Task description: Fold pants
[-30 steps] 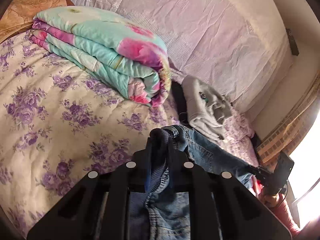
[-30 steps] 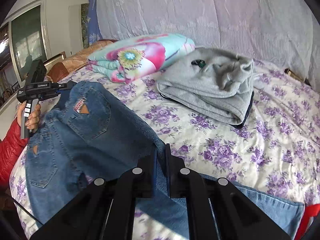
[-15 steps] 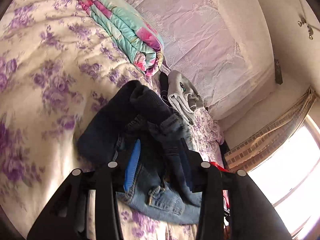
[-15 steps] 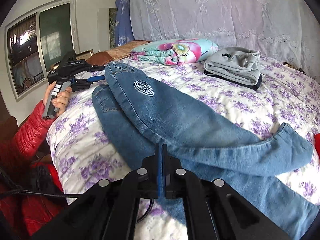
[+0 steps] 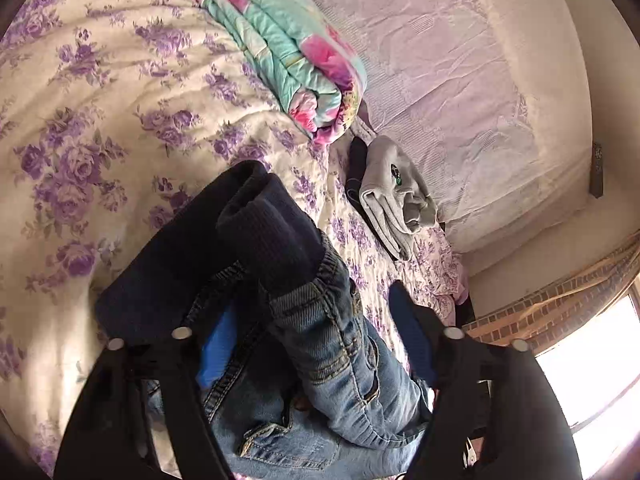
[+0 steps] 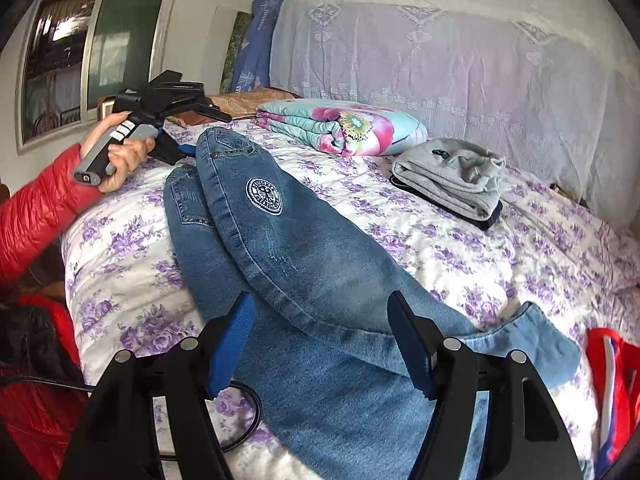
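My right tongs (image 6: 322, 334) point down over the near edge of the bed (image 6: 500, 248), jaws just sprung apart, nothing pinched; the jeans (image 6: 304, 264) lie beneath them. My left tongs (image 5: 316, 336) also stand apart (just widened), straddling the bunched waistband without pressing it, the left hand (image 6: 120, 156) gripping the handle, red sleeve (image 6: 36, 208) behind. The jeans lie folded lengthwise, one leg atop the other, a round white patch showing. Farther back sit a grey folded garment (image 6: 452, 176) and a floral quilt (image 6: 344, 126).
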{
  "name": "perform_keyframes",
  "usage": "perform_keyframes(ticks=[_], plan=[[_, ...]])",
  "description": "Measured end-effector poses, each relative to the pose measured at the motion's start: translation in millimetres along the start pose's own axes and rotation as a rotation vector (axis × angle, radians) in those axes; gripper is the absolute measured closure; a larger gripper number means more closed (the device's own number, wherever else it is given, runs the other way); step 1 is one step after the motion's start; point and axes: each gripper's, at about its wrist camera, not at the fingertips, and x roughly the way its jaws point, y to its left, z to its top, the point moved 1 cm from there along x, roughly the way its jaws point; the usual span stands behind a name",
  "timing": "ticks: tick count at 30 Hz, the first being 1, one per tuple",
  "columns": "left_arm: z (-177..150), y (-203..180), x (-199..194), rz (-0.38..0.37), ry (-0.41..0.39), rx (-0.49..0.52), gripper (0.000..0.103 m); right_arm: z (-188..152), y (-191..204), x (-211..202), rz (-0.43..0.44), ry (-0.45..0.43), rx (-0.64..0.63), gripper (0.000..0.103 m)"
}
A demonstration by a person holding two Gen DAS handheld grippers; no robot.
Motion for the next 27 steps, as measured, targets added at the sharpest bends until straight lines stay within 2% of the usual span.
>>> perform_keyframes(ticks=[3, 6, 7, 9, 11, 12, 14, 18, 21, 24, 25, 27], plan=[[-1, -6, -3, 0.024, -0.007, 0.033, 0.064, 0, 5, 11, 0.016, 0.030, -0.057, 0.036], [-2, -13, -9, 0.023, -0.012, 0.063, 0.067, -3, 15, 23, 0.000, 0.061, -0.143, 0.036], [-1, -14, -10, 0.025, -0.008, 0.067, 0.067, -3, 17, 29, -0.005, 0.070, -0.171, 0.040], [2, -15, -11, 0.027, -0.005, 0.063, 0.068, -4, 19, 44, -0.020, 0.109, -0.223, 0.053], [6, -14, -10, 0.017, 0.000, 0.045, 0.070, -5, 23, 58, -0.050, 0.142, -0.284, 0.084], [8, -15, -10, 0.014, 0.003, 0.040, 0.072, -3, 25, 59, -0.073, 0.145, -0.305, 0.089], [9, -19, -14, 0.019, 0.004, 0.056, 0.073, 5, 27, 47, -0.093, 0.111, -0.314, 0.093], [-4, -27, -34, 0.012, 0.001, 0.131, 0.075, 14, 25, -4, -0.088, 0.035, -0.239, 0.093], [-25, -13, -51, 0.005, 0.018, 0.153, 0.075, -9, 33, -20, -0.027, 0.067, -0.175, 0.096], [-44, 25, -46, 0.087, 0.061, 0.117, 0.076, -44, 47, -7, -0.001, 0.148, -0.153, 0.098], [-49, 39, -43, 0.086, 0.073, 0.083, 0.076, -52, 49, 0, -0.007, 0.170, -0.149, 0.098], [-52, 51, -49, 0.025, 0.068, 0.037, 0.076, -48, 47, -4, -0.001, 0.156, -0.134, 0.098]])
